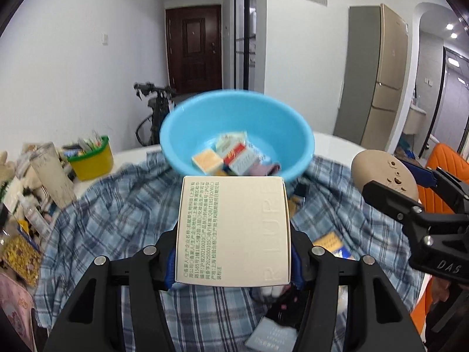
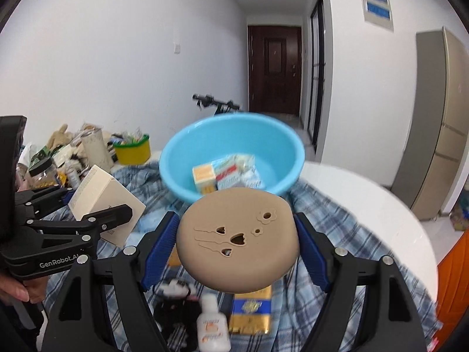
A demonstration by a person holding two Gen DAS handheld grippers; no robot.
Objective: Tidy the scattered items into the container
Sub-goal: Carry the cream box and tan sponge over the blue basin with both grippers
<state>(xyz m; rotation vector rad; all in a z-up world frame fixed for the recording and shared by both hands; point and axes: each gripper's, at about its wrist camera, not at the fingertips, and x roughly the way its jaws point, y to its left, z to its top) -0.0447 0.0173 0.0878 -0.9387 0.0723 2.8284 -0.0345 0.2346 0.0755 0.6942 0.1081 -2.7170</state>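
A light blue basin (image 1: 237,123) stands on a plaid cloth (image 1: 123,205) and holds several small boxes (image 1: 225,158). My left gripper (image 1: 233,252) is shut on a cream box with printed text (image 1: 234,231), held just in front of the basin. My right gripper (image 2: 237,243) is shut on a round tan case with cut-outs (image 2: 237,234), also held before the basin (image 2: 231,149). Each gripper shows in the other's view: the right with the tan case (image 1: 384,173), the left with the cream box (image 2: 102,196).
On the cloth below lie a gold and blue packet (image 2: 250,311), a small white bottle (image 2: 212,325), a dark item (image 2: 176,302) and a grey-blue card (image 1: 271,337). A yellow and green tub (image 1: 92,158) and clutter sit at left. The white table edge (image 2: 381,205) curves right.
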